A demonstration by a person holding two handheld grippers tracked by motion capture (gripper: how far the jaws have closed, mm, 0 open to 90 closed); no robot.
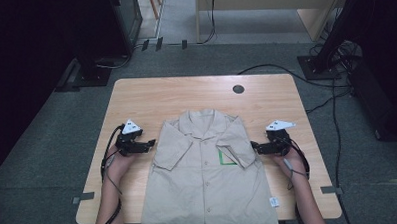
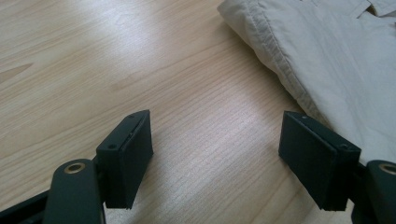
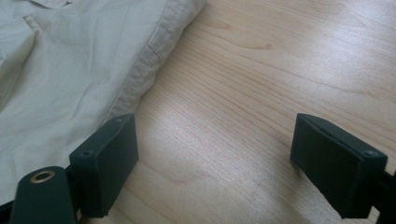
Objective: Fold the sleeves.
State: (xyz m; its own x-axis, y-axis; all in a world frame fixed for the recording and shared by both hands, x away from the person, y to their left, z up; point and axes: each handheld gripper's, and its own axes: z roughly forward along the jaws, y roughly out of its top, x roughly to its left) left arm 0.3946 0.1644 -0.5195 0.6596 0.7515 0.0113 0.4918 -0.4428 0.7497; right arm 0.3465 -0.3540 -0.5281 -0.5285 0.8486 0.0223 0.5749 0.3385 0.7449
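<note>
A beige short-sleeved shirt (image 1: 206, 172) lies flat, front up, on the wooden table (image 1: 196, 92), collar toward the far side, with a green-edged chest pocket. My left gripper (image 1: 148, 143) sits just left of the shirt's left sleeve, jaws open over bare wood; in the left gripper view (image 2: 215, 156) the sleeve hem (image 2: 280, 60) runs beside the right jaw. My right gripper (image 1: 253, 146) rests at the edge of the right sleeve, jaws open; in the right gripper view (image 3: 215, 161) the sleeve (image 3: 84, 70) lies by the left jaw, nothing between the pads.
A round cable hole (image 1: 238, 89) sits near the table's far edge. Cables (image 1: 331, 102) trail over the grey floor to the right. Bare wood lies on both sides of the shirt. A white tag (image 1: 274, 201) shows at the shirt's lower right hem.
</note>
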